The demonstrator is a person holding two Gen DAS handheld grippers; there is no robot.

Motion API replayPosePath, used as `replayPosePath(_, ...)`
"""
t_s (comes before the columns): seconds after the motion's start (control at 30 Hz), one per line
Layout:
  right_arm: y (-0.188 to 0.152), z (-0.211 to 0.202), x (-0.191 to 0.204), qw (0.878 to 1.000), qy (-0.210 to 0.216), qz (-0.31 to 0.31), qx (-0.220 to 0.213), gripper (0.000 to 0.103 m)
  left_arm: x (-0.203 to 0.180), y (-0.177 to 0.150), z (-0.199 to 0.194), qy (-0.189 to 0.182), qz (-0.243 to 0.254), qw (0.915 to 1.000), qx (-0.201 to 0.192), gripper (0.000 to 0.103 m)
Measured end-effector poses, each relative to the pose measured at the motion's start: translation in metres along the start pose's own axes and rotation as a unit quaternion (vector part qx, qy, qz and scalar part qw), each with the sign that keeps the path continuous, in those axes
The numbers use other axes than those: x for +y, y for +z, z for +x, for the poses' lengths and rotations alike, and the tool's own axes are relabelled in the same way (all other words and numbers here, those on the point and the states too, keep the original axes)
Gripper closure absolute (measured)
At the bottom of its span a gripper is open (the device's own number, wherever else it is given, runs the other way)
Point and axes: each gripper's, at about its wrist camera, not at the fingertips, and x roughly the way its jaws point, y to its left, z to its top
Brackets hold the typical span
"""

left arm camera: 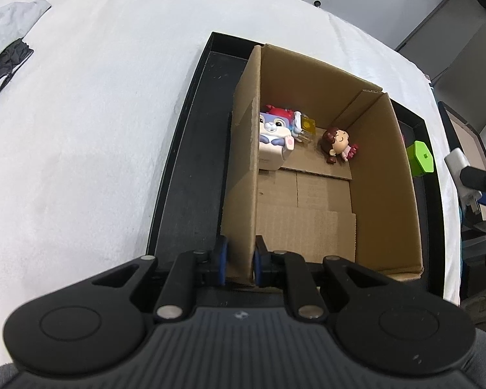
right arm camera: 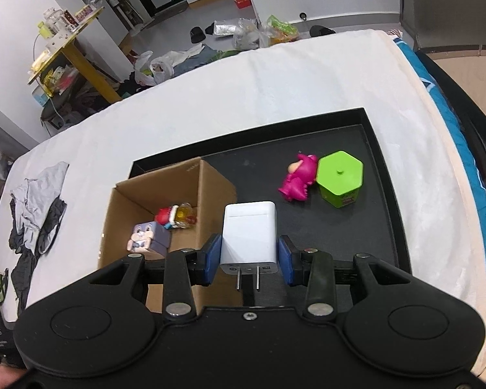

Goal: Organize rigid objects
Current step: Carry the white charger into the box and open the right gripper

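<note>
A: Item one, edges. The left tongs [left arm camera: 238, 264] are clamped on the near left wall of the cardboard box [left arm camera: 385, 175], one pad outside and one inside. The box stands in the black tray [left arm camera: 184, 149], against its left part, with a narrow strip of tray floor bare along the box's left side.

B: Open room?

A: In the right wrist view, the tray floor right of the box is mostly bare up to the raised rim [right arm camera: 388, 175]. The white cloth [right arm camera: 210, 103] spreads wide on the far and left sides of the tray. A heap of grey and black fabric [right arm camera: 35, 207] lies at the far left, well apart.

B: Item two, contents.

A: In the box, at its far end: a rabbit cube toy [left arm camera: 275, 139], a yellow clear piece [left arm camera: 307, 126] just beside it, and a brown-haired doll [left arm camera: 337, 144] lying to the right. The near half of the box floor is bare.

B: Loose on the tray?

A: A pink figure [right arm camera: 296, 178] touching a green hexagonal box [right arm camera: 340, 178], far right.

B: Right tongs?

A: The right tongs [right arm camera: 249, 259] are clamped on a white charger [right arm camera: 249, 233], prongs toward the camera, held above the tray beside the box's right wall.
</note>
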Motion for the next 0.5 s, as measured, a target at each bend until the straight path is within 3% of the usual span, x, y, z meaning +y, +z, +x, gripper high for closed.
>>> replayPosePath(0.5, 0.003, -0.011, 0.056, 0.999, 0.035, -0.027, -0.021, 0.066, 0.006, 0.000, 0.000, -0.017, 0.002, 0.9998, -0.003, 0.087)
